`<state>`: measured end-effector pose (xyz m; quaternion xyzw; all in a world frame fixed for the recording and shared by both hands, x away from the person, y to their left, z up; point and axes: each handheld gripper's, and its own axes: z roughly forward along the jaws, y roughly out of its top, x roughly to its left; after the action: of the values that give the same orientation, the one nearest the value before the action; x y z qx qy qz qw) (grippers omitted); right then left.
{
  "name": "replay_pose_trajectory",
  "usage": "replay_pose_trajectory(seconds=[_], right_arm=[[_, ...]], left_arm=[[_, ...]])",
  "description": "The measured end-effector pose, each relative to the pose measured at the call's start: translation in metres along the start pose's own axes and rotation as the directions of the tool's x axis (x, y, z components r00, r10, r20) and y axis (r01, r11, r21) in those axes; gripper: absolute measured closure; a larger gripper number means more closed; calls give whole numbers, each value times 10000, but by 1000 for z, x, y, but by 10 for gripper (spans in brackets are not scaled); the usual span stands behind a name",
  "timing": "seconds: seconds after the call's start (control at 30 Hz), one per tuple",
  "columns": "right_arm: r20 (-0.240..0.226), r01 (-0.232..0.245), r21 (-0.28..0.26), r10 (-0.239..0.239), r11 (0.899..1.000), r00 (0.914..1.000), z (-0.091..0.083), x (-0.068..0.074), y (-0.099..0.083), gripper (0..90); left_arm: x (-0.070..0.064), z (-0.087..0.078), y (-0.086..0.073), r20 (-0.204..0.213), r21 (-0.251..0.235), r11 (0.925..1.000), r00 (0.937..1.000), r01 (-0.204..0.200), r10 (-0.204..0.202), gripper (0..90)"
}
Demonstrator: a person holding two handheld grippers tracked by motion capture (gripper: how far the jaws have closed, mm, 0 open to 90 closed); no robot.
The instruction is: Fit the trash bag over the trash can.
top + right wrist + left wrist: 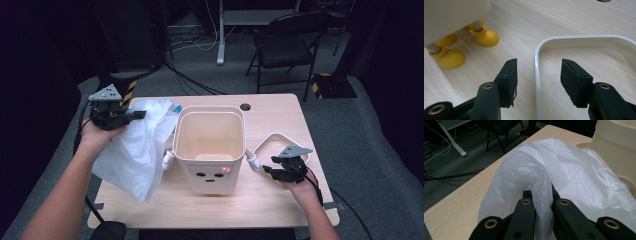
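Your left gripper (pixel 137 115) pinches a fold of the white bag (pixel 135 150) – it hangs over the table's (pixel 280 205) left side, just beside the bin (pixel 207 145). Your right gripper (pixel 537 71) has jaws spread, straddling one side of the white ring (pixel 579 40) – right of the bin, on the table
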<state>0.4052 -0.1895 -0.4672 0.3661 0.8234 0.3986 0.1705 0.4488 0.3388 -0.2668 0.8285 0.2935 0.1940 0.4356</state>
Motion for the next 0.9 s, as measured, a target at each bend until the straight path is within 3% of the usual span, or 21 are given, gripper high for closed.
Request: replay_pose_trajectory(seconds=[0.57,0.9], right_arm=[[-33,-55,-84,55,9999,10000,-1,-2,0,466],[-55,-140,-216,139,9997,9999,-5,-3,2,466]], left_arm=[[-1,-16,39,200,-383,9988,9993,-315,323,888],[-10,-21,58,689,-801,9953,9959,-538,594,888]])
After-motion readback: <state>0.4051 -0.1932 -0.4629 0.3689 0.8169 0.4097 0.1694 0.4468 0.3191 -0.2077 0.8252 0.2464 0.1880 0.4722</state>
